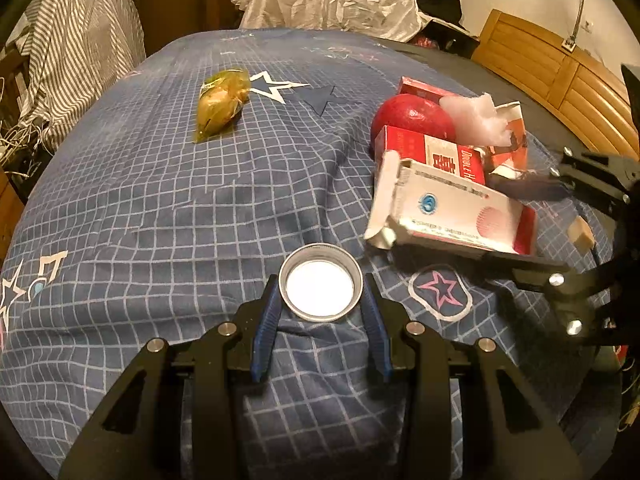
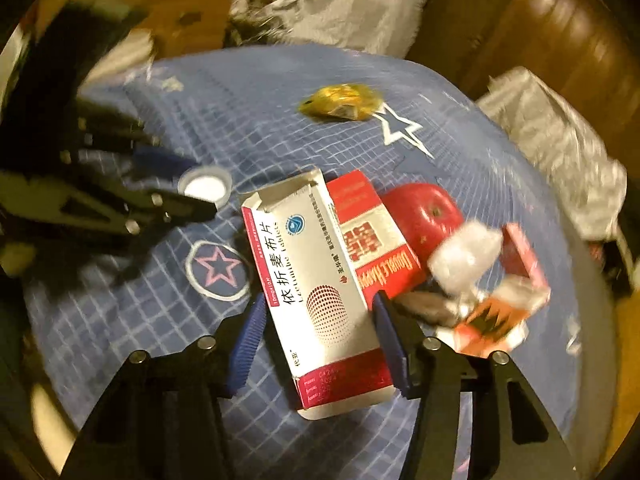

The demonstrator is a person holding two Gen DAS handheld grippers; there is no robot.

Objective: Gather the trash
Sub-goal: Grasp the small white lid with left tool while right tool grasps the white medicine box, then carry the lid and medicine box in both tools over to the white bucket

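Observation:
A silver bottle cap (image 1: 321,282) lies open side up on the blue checked bedsheet (image 1: 160,220). My left gripper (image 1: 320,286) is open, one blue finger on each side of the cap. The cap also shows in the right wrist view (image 2: 206,189). A white and pink tablet box (image 2: 320,292) lies between the blue fingers of my right gripper (image 2: 318,302), which closes on its sides; the box also shows in the left wrist view (image 1: 448,216). A red cigarette box (image 2: 372,236), a red apple (image 2: 430,212), a white tissue wad (image 2: 466,256) and a torn red carton (image 2: 508,316) lie beside it.
A yellow plastic wrapper (image 1: 222,104) lies farther up the bed, also seen in the right wrist view (image 2: 342,102). A crumpled white plastic bag (image 1: 332,0) sits beyond the bed's far end. A wooden headboard (image 1: 560,76) runs along the right.

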